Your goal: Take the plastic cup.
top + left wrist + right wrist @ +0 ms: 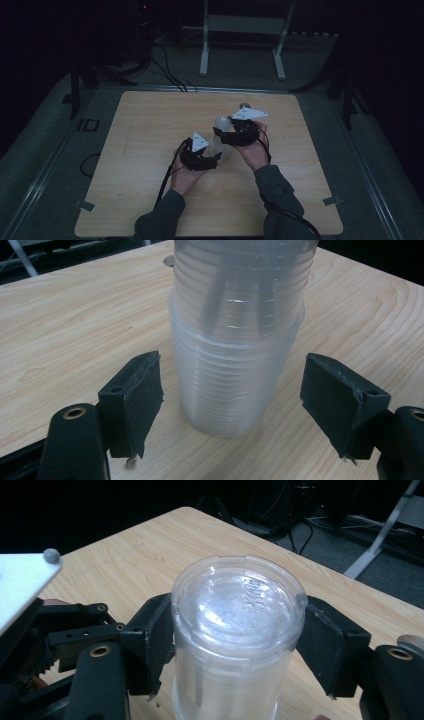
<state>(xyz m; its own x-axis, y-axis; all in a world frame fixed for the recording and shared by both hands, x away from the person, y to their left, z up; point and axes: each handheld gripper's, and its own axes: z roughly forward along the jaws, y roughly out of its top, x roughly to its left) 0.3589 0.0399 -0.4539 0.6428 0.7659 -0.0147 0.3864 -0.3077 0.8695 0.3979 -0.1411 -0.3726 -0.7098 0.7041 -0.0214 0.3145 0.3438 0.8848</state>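
While embossed lettering shows on the clear top face of the upper plastic cup (239, 611) in the right gripper view, it is too faint to read, and no other label or brand can be made out. That inverted cup sits over a lower clear cup (227, 385) which stands on the wooden bench (150, 125) near its middle. Dim light in the high view leaves the stack (218, 135) a pale blur between the two hands. Both pads of the right hand-held gripper (237, 645) press against the upper cup's sides, clamped on it. Flanking the lower cup, the left hand-held gripper (232, 405) has its jaws apart, with a clear gap at each pad. Higher up, the stack is cut off by the left gripper view's edge.
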